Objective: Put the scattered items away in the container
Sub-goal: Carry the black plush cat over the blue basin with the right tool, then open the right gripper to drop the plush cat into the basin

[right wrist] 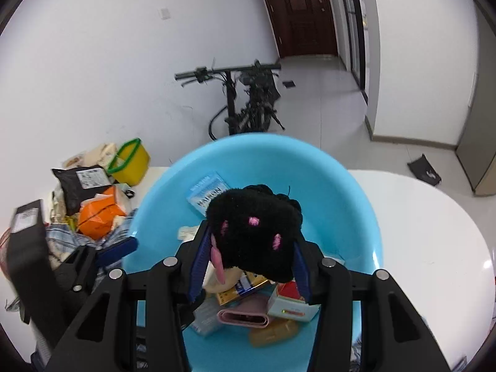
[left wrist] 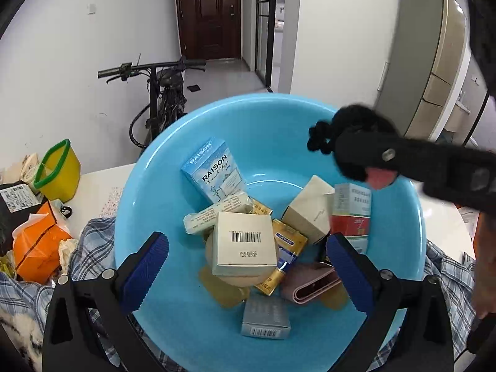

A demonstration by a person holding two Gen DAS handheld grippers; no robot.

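the right hand-held gripper (right wrist: 252, 266) is clamped on a black plush toy (right wrist: 252, 229) with pink spots, held above the blue basin (right wrist: 350, 192) on the white tabletop (right wrist: 434, 217). the left hand-held gripper (left wrist: 248, 266) hangs open and empty over the basin's near side. inside lie a raison box (left wrist: 214, 170), a white barcode box (left wrist: 245, 241) and a pink wallet (left wrist: 310, 285).

You see a bicycle (left wrist: 161, 99) against the white wall, a brown door (left wrist: 210, 12) down the hallway, a grey cabinet (left wrist: 424, 62), and a black mat (right wrist: 424, 169) on the floor.
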